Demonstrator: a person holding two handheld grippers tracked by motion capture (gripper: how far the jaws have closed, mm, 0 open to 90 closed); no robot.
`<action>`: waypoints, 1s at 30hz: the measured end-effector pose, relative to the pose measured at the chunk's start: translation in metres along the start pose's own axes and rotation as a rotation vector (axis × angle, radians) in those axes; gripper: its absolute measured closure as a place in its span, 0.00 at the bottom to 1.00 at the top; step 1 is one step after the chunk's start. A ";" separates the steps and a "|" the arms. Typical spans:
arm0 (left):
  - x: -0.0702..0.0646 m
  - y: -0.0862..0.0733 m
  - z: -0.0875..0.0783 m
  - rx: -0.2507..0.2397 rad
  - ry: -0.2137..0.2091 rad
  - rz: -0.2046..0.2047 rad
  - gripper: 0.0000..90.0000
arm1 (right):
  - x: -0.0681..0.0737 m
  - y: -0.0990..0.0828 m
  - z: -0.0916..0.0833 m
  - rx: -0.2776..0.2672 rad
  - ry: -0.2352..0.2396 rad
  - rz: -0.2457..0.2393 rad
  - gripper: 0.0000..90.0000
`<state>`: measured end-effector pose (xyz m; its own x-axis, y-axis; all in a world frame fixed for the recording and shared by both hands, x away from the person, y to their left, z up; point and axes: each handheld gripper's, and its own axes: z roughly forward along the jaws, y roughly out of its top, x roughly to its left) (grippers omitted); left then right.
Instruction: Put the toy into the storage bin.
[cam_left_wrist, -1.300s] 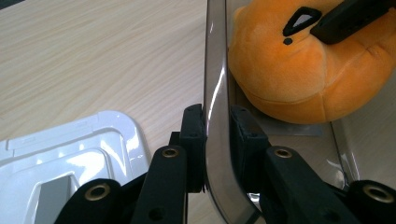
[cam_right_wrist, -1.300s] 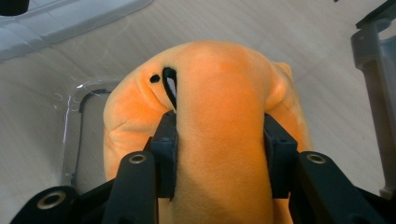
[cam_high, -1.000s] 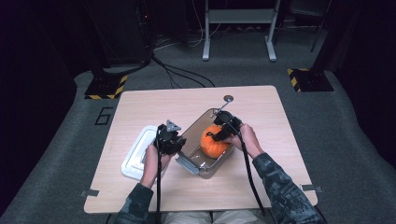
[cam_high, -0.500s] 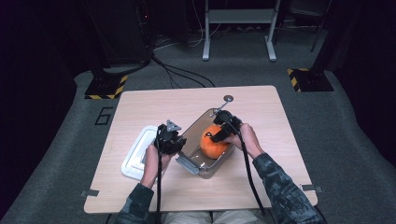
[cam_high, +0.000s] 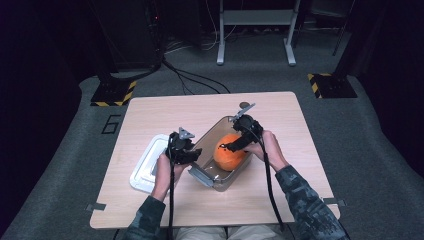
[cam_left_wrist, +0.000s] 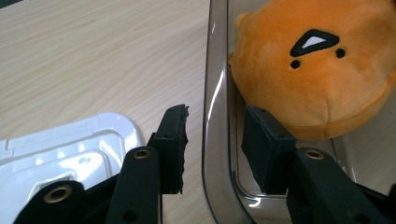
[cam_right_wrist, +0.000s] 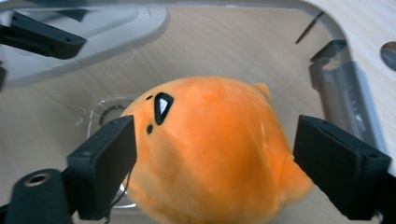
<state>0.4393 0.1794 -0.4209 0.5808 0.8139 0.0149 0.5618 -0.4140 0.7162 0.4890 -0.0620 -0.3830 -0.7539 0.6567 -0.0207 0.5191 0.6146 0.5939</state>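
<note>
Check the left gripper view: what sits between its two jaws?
The clear container's side wall stands between the left gripper's jaws, one jaw outside, one inside beside the orange plush.

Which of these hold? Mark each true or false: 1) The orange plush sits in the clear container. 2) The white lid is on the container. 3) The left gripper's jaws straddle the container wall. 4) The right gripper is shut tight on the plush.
1) True: the orange plush lies inside the clear container.
2) False: the white lid lies on the table beside it.
3) True: the left gripper has one jaw on each side of the wall.
4) False: the right gripper is open, jaws either side of the plush.
</note>
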 end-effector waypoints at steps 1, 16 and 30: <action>0.000 0.000 0.000 0.001 0.001 -0.001 0.64 | 0.001 -0.001 -0.005 -0.005 -0.004 0.005 0.11; 0.003 0.001 -0.002 -0.009 -0.005 -0.017 0.44 | -0.002 -0.035 -0.055 -0.127 -0.045 -0.004 0.01; 0.009 0.000 -0.009 -0.036 -0.030 -0.038 0.21 | -0.016 -0.094 -0.071 -0.186 -0.103 0.072 0.02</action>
<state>0.4393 0.1903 -0.4145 0.5770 0.8161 -0.0337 0.5628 -0.3673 0.7406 0.4241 -0.1615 -0.3809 -0.6676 0.7429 -0.0492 0.4794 0.4796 0.7350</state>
